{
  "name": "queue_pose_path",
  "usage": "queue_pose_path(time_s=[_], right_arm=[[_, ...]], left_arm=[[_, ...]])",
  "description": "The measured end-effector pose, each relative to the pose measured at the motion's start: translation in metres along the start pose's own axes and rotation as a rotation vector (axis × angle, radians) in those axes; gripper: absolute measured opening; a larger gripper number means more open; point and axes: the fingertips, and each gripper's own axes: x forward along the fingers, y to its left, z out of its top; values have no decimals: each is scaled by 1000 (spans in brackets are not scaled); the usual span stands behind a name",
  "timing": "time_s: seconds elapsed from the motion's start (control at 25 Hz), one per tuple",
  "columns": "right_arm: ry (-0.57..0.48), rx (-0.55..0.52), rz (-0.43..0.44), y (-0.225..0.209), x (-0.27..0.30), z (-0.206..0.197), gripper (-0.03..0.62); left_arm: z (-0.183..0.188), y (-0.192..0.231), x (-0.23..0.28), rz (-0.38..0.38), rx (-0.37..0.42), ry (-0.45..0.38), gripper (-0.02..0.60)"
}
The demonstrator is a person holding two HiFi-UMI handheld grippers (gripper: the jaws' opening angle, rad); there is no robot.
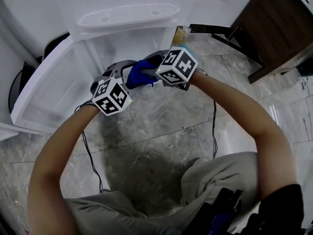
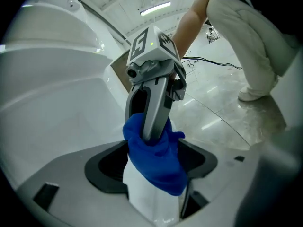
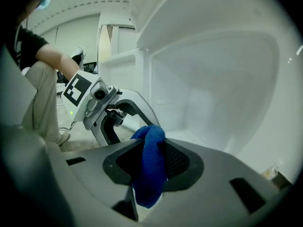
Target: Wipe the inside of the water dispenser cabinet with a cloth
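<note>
A dark wooden unit (image 1: 274, 23) stands on the grey marble floor (image 1: 161, 136). Just beside the unit, toward the left of the head view, a black metal frame (image 1: 215, 33) rests on the same floor. Past that frame, farther from the unit, sits a small yellowish item (image 1: 180, 35), too blurred to name. A thin black cable (image 1: 214, 126) runs over the tiles below the unit, and a second black cable (image 1: 90, 155) trails well apart from the unit, far to the left. In the left gripper view a strip ceiling light (image 2: 155, 8) glows overhead.
</note>
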Motion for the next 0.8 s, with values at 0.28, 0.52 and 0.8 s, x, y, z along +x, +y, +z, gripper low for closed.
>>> queue_pose_path(time_s=[0.28, 0.52, 0.8], right_arm=[[-15, 29, 73, 19, -4, 5, 94], [-41, 151, 106, 18, -7, 8, 94], [-74, 302, 132, 12, -14, 5, 95]], left_arm=[[16, 4, 5, 15, 66, 12, 314], [24, 11, 9, 71, 142, 70, 259], [28, 10, 15, 53, 127, 66, 218]])
